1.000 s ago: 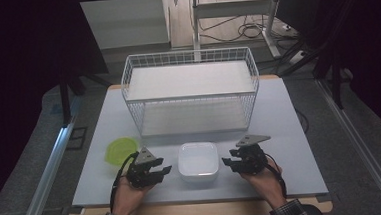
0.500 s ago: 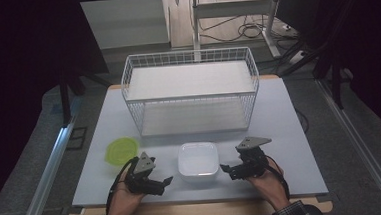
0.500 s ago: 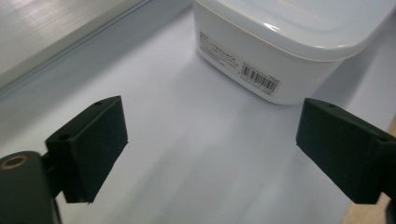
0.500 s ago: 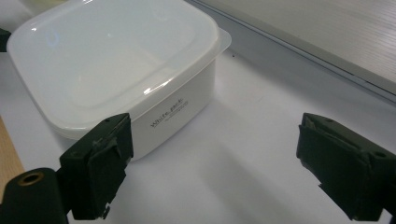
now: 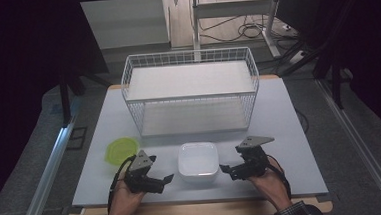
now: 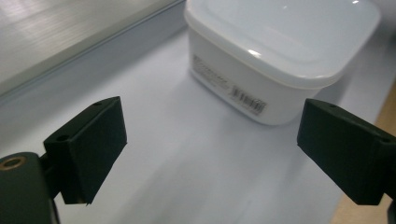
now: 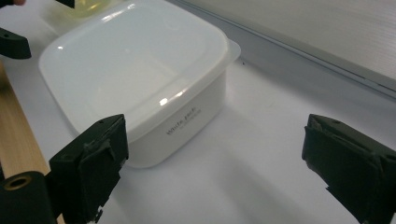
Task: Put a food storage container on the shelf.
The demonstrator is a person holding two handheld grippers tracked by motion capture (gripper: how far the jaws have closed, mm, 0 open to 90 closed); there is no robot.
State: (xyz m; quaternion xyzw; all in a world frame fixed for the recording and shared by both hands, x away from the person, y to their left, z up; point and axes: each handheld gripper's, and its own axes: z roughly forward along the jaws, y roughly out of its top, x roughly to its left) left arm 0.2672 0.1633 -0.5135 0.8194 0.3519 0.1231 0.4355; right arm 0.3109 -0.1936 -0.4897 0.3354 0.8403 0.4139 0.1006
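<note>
Nearest the person, at the front edge of the tabletop (image 5: 290,131), two hands hold a gripper each on either side of a white lidded container (image 5: 198,161). On the left, the left gripper (image 5: 169,179) points toward the container with its jaws spread wide and nothing between them; in the left gripper view the container (image 6: 280,56) sits ahead and slightly right of the gap, a printed label visible on its side wall, and neither jaw touches it. On the right, the right gripper (image 5: 224,168) also faces the container, jaws wide apart and empty; in the right gripper view the container (image 7: 140,79) lies ahead and to the left, partly behind the left jaw, with small lettering on its wall and its lid seated on top. The person's left hand (image 5: 124,201) and right hand (image 5: 271,185) reach in from the bottom of the high view.

Just beyond the left gripper, a yellow-green lid (image 5: 120,150) lies flat on the tabletop, to the left of the container and apart from it. Farther back, a white wire basket (image 5: 191,95) stands across the middle of the tabletop. Beyond the tabletop, cables lie on the floor.
</note>
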